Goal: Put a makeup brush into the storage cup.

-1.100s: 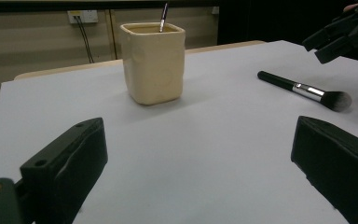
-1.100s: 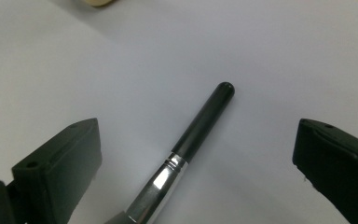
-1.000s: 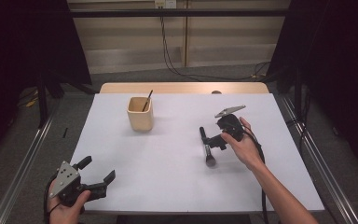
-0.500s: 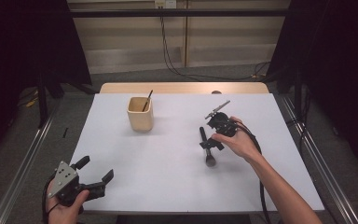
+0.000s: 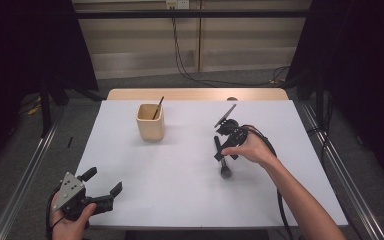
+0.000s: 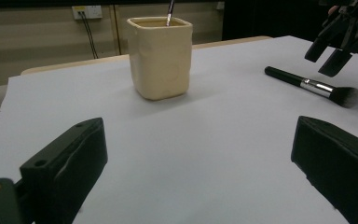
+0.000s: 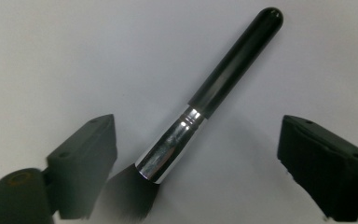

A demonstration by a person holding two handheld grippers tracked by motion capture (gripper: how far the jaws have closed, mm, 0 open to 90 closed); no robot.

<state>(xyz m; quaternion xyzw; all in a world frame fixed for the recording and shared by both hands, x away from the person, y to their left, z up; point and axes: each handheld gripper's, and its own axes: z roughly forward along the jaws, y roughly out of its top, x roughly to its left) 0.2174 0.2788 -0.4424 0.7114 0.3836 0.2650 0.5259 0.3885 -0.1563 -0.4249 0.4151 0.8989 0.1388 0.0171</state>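
Since the earlier frames the right gripper [image 5: 224, 151] has tipped down over the makeup brush [image 5: 222, 158], and its jaws have just been closing a little, though they stand apart on either side of the brush and do not press on it. From the right gripper view the one brush [image 7: 200, 107] lies flat on the white bench [image 7: 65, 56] between the two black jaws, its black handle pointing up and away, a silver collar at the middle and dark bristles nearest the camera; bare bench shows between each jaw and the brush. Seen from the high view, the brush sits right of the bench's middle, bristles toward the person. One cream cup [image 5: 150, 121] stands upright toward the far left of the bench [image 5: 180, 190], well apart from the brush, with one thin dark stick leaning inside it. At the near left corner the left gripper [image 5: 102, 189] has kept its place, held in the person's left hand with jaws wide and nothing between them. Its own view looks across the bench at the cup [image 6: 159, 56], the brush [image 6: 314, 87] and, farther off, the right gripper [image 6: 328, 53] above the brush.
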